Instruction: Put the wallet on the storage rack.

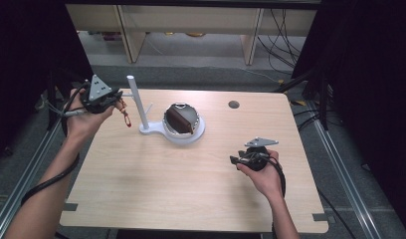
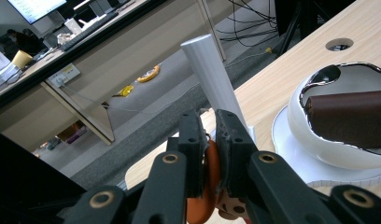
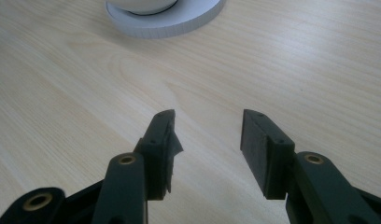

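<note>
My left gripper [image 1: 117, 101] [image 2: 208, 125] is held above the table's far left corner, shut on a small orange-red looped trinket [image 1: 126, 117] [image 2: 205, 186] that dangles below the jaws. Just to its right stands a white post [image 1: 135, 99] [image 2: 212, 77] on a white base [image 1: 198, 133] [image 3: 165, 21]. The base carries a white bowl with a mirror-like inside [image 1: 190, 112] [image 2: 328, 149], and a dark brown block [image 1: 180, 119] [image 2: 352, 116] lies in it. My right gripper [image 1: 235, 160] [image 3: 207, 128] hovers low over the wood at the right, open, with nothing between its jaws.
The light wooden table [image 1: 166, 189] has a round cable hole [image 1: 234, 104] [image 2: 339, 44] near its far edge. Beyond it are wooden shelf legs [image 1: 126, 35], cables on the floor, and dark curtains at both sides.
</note>
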Demonstrator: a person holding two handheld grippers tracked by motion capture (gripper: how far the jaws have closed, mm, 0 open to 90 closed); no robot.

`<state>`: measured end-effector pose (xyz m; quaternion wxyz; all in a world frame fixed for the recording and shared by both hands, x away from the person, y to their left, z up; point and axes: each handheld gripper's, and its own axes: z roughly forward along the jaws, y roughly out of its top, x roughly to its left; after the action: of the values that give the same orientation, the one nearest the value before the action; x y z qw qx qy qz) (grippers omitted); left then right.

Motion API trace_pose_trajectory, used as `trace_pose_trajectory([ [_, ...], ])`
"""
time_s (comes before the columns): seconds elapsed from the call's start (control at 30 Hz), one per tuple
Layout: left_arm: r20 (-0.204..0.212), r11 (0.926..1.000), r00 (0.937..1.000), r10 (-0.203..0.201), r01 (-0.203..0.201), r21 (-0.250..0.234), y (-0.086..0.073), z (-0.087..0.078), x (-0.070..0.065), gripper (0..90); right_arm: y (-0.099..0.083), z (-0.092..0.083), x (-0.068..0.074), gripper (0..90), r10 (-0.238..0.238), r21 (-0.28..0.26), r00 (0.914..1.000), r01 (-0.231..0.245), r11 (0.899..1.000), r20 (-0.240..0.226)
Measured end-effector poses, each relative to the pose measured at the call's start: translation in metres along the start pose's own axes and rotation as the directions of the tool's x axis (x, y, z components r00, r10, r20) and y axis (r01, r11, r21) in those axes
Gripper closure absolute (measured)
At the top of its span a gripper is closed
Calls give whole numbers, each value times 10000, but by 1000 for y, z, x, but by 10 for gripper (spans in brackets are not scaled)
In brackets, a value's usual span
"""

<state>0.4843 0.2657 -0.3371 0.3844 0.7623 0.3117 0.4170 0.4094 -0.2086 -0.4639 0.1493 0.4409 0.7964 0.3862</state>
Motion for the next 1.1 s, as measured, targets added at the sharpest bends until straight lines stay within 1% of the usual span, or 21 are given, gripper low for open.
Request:
trace_pose_trajectory([
  [0.03, -4, 10000, 10000, 6, -6, -22, 1, 0, 0, 805, 0, 0, 0, 559, -6, 7, 10000, 6, 10000, 2],
  [0.07, -3, 10000, 10000, 24, -24, -26, 1, 0, 0, 805, 0, 0, 1, 559, 97, 32, 10000, -97, 9999, 2],
  [0.1, -12, 10000, 10000, 2, -3, -51, 2, 1, 0, 805, 0, 0, 0, 559, 62, 6, 10000, -62, 10000, 11],
  [0.13, -21, 10000, 10000, 42, -42, -34, 2, 1, -1, 805, 0, 0, 1, 558, 240, 89, 9997, -240, 9997, -32],
  [0.17, -58, 9999, 9999, -85, 85, 53, 2, 0, -2, 805, -1, 0, 0, 558, 97, 75, 9999, -97, 9999, 31],
  [0.2, -5, 10000, 10000, 67, -67, -40, 3, 2, -1, 805, -1, 1, -1, 558, 123, 23, 9999, -123, 9999, -91],
  [0.3, 9, 9999, 9999, 149, -149, -61, 5, 2, -1, 805, -1, 0, -1, 558, 102, 72, 9999, -102, 9999, 22],
  [0.6, 135, 9995, 9996, 258, -255, -196, 7, 4, -4, 804, -1, 1, -1, 556, 115, 106, 9999, -115, 9999, -22],
  [0.63, 183, 9996, 9995, 247, -244, -166, 7, 4, -4, 803, -1, 0, 2, 555, 442, 195, 9990, -441, 9988, -43],
  [0.67, 185, 9996, 9995, 246, -244, -142, 6, 5, -5, 803, -1, 1, 1, 555, 274, 178, 9996, -273, 9995, -70],
  [0.7, 243, 9996, 9994, 263, -259, -132, 6, 6, -5, 803, -1, 1, 1, 554, 276, 215, 9996, -275, 9994, -63],
  [0.77, 273, 9995, 9992, 300, -298, -63, 5, 8, -7, 803, -2, 2, -1, 553, 29, 131, 10000, -29, 9999, -12],
  [0.83, 327, 9996, 9991, 283, -282, -37, 3, 10, -8, 803, -2, 2, -1, 552, 23, 145, 10000, -23, 9999, -13],
  [0.87, 345, 9996, 9990, 295, -296, 9, 2, 11, -9, 802, -1, 1, 0, 552, 183, 213, 9998, -182, 9996, -39],
  [0.9, 371, 9995, 9989, 303, -304, 17, 1, 11, -9, 802, -1, 1, 0, 551, 200, 205, 9998, -199, 9996, -45],
  [1.0, 414, 9995, 9986, 325, -326, 33, 0, 13, -11, 802, -2, 1, -2, 550, 126, 190, 9999, -124, 9997, -113],
  [1.03, 443, 9994, 9984, 354, -356, 44, -1, 13, -12, 802, -2, 2, -2, 550, 136, 112, 9997, -134, 9998, -189],
  [1.07, 450, 9993, 9983, 363, -366, 59, -1, 13, -12, 802, -2, 1, -2, 550, 118, 203, 9999, -116, 9997, -74],
  [1.1, 466, 9993, 9982, 369, -373, 66, -1, 13, -13, 802, -2, 1, -1, 549, 119, 203, 9999, -118, 9997, -73],
])
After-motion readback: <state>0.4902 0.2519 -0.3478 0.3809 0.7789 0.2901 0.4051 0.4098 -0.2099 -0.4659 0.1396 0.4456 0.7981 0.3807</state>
